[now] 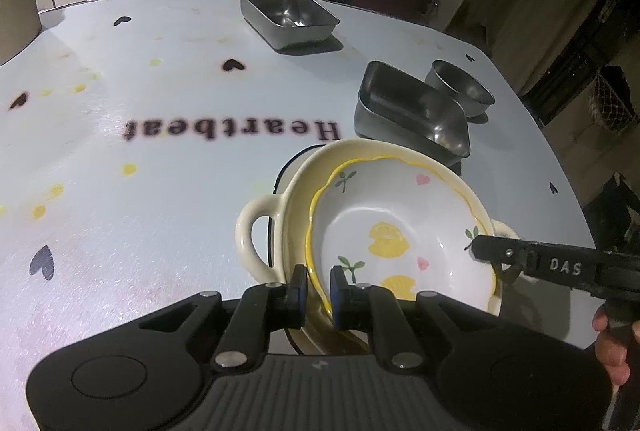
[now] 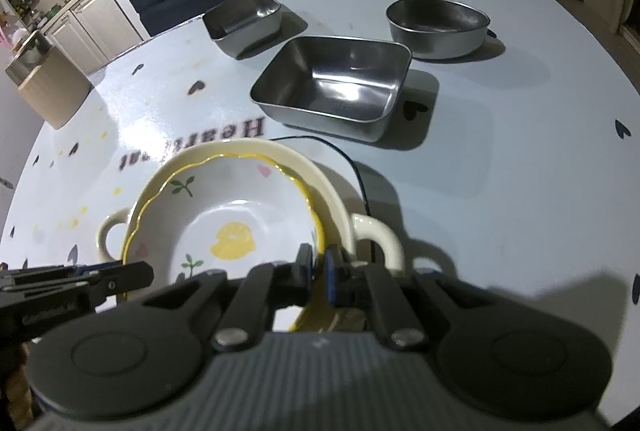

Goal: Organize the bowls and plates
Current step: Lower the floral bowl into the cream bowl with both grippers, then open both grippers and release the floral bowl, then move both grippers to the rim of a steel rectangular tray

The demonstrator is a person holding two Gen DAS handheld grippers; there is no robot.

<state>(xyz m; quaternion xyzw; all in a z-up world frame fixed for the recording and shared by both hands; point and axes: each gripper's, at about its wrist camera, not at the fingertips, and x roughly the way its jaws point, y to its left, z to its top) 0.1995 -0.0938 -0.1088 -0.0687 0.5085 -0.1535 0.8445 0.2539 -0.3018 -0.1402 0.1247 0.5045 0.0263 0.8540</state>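
Ceramic bowl [image 1: 400, 231] rim hides between both grippers' jaws.

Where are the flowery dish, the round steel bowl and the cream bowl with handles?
Flowery dish [image 1: 400, 231], left wrist view, on its white inside.
Round steel bowl [image 2: 438, 21], right wrist view, on its inner wall.
Cream bowl [image 1: 250, 231], left wrist view, on its left handle.
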